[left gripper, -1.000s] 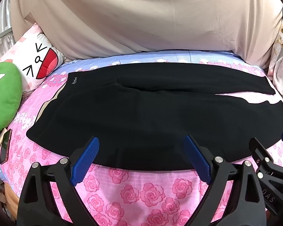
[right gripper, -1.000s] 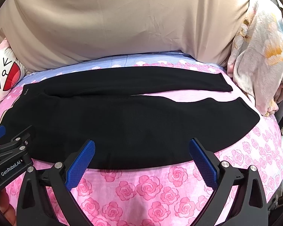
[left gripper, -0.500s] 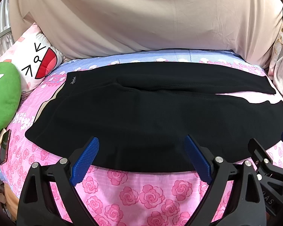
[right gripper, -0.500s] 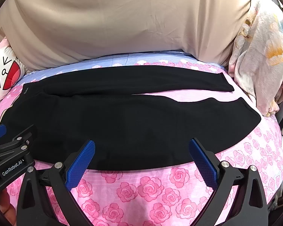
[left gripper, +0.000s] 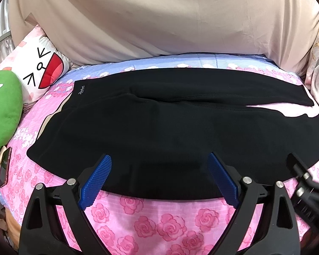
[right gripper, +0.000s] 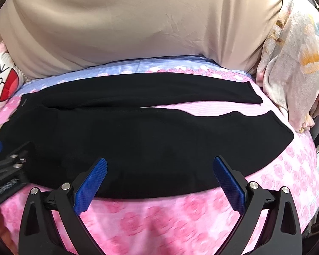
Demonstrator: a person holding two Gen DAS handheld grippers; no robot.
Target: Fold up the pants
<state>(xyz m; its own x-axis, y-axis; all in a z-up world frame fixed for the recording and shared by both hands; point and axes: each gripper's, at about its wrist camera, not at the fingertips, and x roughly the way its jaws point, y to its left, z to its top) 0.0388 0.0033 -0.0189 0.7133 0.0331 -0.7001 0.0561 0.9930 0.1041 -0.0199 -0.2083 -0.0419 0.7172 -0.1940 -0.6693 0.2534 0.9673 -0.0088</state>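
Black pants [left gripper: 159, 127] lie spread flat on the pink rose bedsheet [left gripper: 165, 223], waistband at the left, both legs running right; they also show in the right wrist view [right gripper: 159, 140]. The far leg and near leg split apart toward the right. My left gripper [left gripper: 159, 178] is open and empty, hovering over the near edge of the pants toward the waist side. My right gripper [right gripper: 159, 180] is open and empty over the near edge of the near leg. Each gripper shows at the edge of the other's view.
A beige cover [left gripper: 159, 21] hangs along the far side. A white cartoon-face pillow [left gripper: 40, 68] and a green plush [left gripper: 4, 106] sit at the left, a phone [left gripper: 4, 170] by the left edge. A floral blanket [right gripper: 293, 63] is heaped at the right.
Both grippers have crept slightly forward toward the pants' near edge, and the right wrist view is a little blurred from motion. The pants have not moved.
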